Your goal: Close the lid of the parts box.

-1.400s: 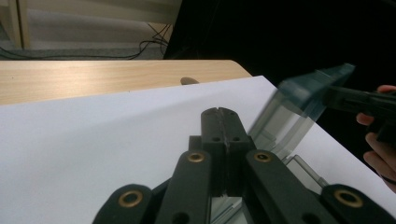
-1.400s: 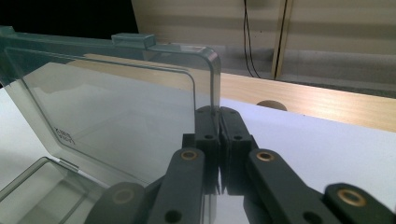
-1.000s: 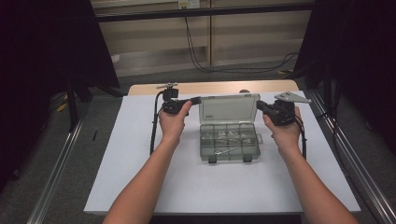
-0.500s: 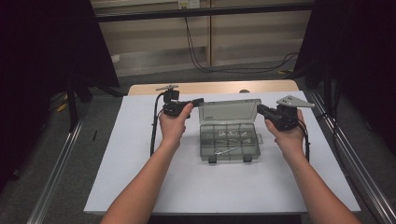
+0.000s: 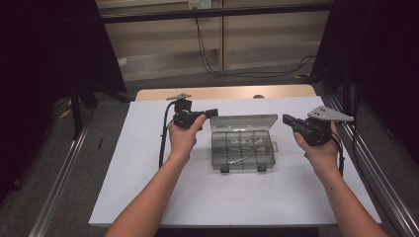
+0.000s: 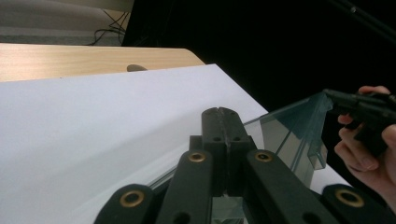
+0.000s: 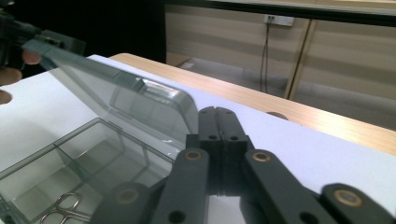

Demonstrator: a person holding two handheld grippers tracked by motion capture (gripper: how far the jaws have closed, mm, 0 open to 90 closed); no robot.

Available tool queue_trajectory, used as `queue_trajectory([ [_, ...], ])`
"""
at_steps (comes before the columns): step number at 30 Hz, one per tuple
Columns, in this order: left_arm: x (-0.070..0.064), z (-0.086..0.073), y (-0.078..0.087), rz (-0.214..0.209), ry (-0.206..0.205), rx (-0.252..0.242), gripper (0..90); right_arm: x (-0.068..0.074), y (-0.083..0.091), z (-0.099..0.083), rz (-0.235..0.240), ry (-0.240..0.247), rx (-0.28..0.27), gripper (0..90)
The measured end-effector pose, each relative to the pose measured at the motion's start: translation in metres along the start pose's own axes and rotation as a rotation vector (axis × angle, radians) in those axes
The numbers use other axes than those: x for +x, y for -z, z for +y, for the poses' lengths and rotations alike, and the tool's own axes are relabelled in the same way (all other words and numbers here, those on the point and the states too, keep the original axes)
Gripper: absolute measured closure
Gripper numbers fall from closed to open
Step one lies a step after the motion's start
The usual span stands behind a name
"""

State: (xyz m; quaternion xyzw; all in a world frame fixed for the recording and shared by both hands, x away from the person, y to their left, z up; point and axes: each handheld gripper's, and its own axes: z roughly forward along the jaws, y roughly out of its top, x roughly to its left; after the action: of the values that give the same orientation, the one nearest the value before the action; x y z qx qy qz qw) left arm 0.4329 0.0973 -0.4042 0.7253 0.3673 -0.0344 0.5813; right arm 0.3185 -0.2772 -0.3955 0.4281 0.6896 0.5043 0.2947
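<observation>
High view sits above the person's side, looking forward and down over the table (image 5: 148,197). Left gripper view rides low, close behind its jaws, facing across toward the right hand (image 6: 373,140). Right gripper view looks the opposite way. All three share the open box (image 5: 242,143) (image 6: 299,126) (image 7: 116,121).

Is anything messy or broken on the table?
Nothing stands out. The clear compartment box sits square on the white table, its lid standing open with no crack that shows. Small metal tools lie inside it, none spilled. The left gripper and right gripper flank the lid, jaws together.
</observation>
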Motion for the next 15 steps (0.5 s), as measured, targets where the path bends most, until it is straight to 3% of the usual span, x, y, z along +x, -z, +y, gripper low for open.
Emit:
queue_trajectory([
  [2, -0.003, -0.001, 0.000, 0.003, 0.012, -0.006, 90.0, 0.001, -0.001, 0.002, -0.012, -0.010, 0.011, 90.0],
  [5, -0.004, -0.002, 0.004, 0.002, -0.004, -0.004, 90.0, 0.003, -0.002, 0.004, -0.023, -0.044, 0.016, 90.0],
  [7, -0.007, -0.002, 0.006, -0.008, 0.017, -0.017, 90.0, 0.003, -0.002, 0.006, -0.018, -0.067, 0.012, 90.0],
  [11, -0.011, -0.002, 0.011, -0.013, -0.020, 0.000, 90.0, 0.005, -0.002, 0.008, -0.005, -0.075, 0.002, 90.0],
  [15, -0.017, -0.004, 0.013, -0.003, -0.029, -0.004, 90.0, 0.007, -0.002, 0.010, 0.004, -0.075, 0.005, 90.0],
])
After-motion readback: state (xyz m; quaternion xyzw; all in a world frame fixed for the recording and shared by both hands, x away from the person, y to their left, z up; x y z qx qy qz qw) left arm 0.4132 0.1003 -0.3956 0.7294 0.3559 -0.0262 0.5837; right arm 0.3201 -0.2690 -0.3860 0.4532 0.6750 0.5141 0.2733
